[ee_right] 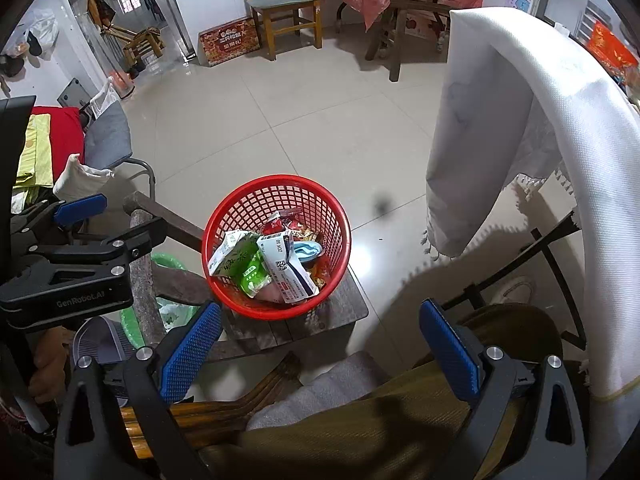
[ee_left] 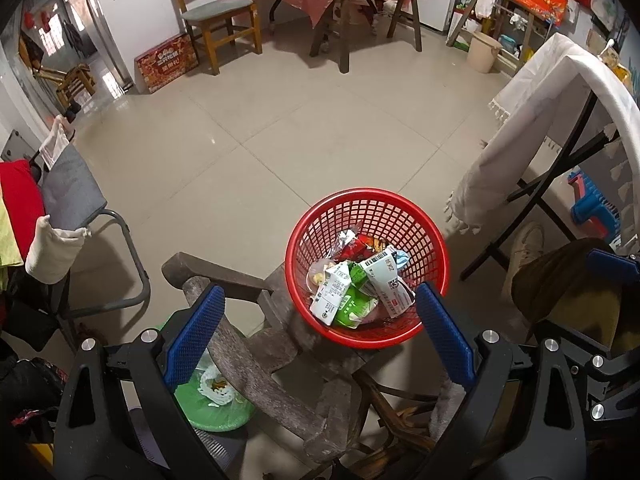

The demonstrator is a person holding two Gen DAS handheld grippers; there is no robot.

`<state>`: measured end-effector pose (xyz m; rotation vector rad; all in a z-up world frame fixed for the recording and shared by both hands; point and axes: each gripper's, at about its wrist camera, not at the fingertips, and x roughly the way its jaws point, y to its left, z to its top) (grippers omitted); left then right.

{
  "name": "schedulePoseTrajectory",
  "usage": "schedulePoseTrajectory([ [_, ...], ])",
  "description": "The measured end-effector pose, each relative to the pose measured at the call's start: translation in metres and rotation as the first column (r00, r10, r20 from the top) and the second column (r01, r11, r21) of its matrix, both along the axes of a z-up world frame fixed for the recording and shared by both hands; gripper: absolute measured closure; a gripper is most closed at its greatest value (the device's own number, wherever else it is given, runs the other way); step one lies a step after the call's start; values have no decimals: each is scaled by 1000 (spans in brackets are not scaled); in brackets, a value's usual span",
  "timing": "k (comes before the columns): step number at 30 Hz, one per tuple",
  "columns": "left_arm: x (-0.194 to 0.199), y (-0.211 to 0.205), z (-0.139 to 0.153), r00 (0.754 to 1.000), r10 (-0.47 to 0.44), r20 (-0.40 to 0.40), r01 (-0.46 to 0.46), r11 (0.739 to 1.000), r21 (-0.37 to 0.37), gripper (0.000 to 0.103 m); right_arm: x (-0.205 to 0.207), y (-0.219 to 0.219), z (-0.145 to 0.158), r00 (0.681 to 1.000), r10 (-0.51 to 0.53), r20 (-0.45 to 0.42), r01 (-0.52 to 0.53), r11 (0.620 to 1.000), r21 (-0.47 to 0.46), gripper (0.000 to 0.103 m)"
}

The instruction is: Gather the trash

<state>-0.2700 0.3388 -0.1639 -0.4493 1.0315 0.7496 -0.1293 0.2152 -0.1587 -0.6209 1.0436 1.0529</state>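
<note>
We judge the collecting nearly finished: the red basket [ee_left: 366, 268] sits on the dark wooden stool [ee_right: 320, 316], filled with cartons and wrappers [ee_left: 356, 284], and we see no loose litter on the tiled floor [ee_left: 280, 140]. Our left gripper [ee_left: 318, 336] and right gripper [ee_right: 320, 348] both hover with fingers apart, holding nothing. A green-lined bin [ee_left: 216, 400] waits below at the left; the stool's arm [ee_left: 224, 276] and the draped white cloth [ee_right: 520, 140] crowd any approach
</note>
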Motion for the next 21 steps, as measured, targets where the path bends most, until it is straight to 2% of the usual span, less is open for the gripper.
schedulePoseTrajectory([
  [21, 1, -2, -4, 1000, 0, -1, 0, 1000, -15, 11, 0, 1, 0, 1000, 0, -3, 0, 1000, 0, 6],
])
